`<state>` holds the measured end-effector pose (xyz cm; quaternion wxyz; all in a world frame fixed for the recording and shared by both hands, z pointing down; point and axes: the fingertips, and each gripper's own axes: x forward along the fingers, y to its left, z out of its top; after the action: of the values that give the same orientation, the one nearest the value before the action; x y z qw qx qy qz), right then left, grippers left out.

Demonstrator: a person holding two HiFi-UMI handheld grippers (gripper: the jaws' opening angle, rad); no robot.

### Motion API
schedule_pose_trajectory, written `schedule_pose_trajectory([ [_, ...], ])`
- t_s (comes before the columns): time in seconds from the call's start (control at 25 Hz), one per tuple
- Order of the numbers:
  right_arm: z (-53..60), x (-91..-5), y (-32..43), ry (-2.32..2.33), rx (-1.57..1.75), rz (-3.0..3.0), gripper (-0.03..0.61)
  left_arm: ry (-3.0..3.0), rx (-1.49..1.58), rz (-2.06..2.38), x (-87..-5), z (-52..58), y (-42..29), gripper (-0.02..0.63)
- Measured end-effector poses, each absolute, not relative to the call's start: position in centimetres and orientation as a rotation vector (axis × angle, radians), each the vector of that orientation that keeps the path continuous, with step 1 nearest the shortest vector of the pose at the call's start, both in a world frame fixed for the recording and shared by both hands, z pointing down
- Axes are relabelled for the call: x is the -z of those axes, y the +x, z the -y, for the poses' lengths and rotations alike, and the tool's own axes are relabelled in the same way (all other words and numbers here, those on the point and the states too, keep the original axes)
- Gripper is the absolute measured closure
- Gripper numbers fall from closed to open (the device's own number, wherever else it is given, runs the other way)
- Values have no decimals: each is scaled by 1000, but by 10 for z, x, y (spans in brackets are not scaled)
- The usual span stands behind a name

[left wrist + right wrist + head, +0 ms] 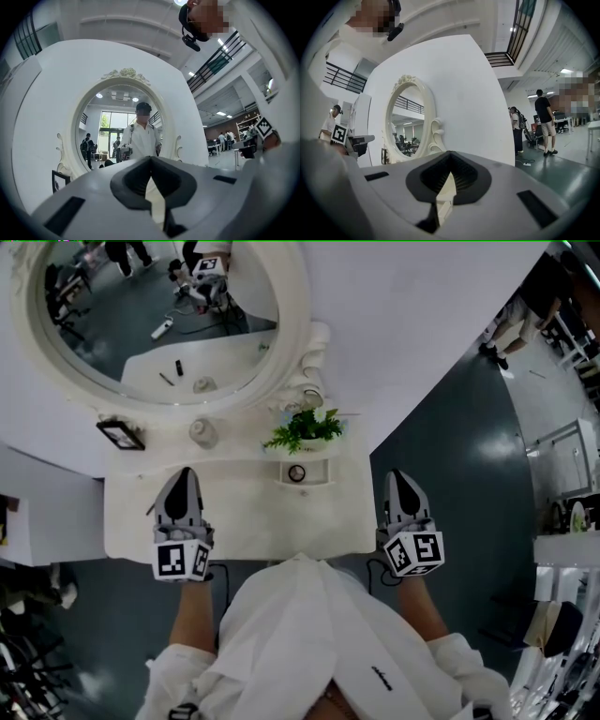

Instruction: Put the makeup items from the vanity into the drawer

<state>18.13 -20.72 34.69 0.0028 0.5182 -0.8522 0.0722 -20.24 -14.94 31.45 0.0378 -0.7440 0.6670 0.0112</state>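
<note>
You hold both forearms forward. The left gripper [185, 480] is over the front left of the white vanity top [253, 521], and the right gripper [398, 480] is just off its right edge. Both pairs of jaws are pressed together on nothing. Each cube carries black-and-white square markers. The print on your white shirt [309, 634] is too small to read. A small pale round jar [202, 432] sits below the oval white-framed mirror [298, 324]. A small dark round item [296, 472] lies in a recess by the green plant [305, 430].
</note>
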Motion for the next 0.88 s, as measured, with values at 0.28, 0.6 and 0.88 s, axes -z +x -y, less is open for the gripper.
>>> schedule_pose_trajectory([
  [0.28, 205, -350, 183, 1628, -253, 2669, 563, -2322, -29, -2028, -317, 152, -190, 586],
  [0.6, 203, -357, 183, 1603, -300, 2671, 563, -2335, -11, -2055, -323, 155, -188, 586],
  [0.88, 205, -358, 184, 1606, -310, 2672, 563, -2357, -16, -2047, -325, 157, -185, 586],
])
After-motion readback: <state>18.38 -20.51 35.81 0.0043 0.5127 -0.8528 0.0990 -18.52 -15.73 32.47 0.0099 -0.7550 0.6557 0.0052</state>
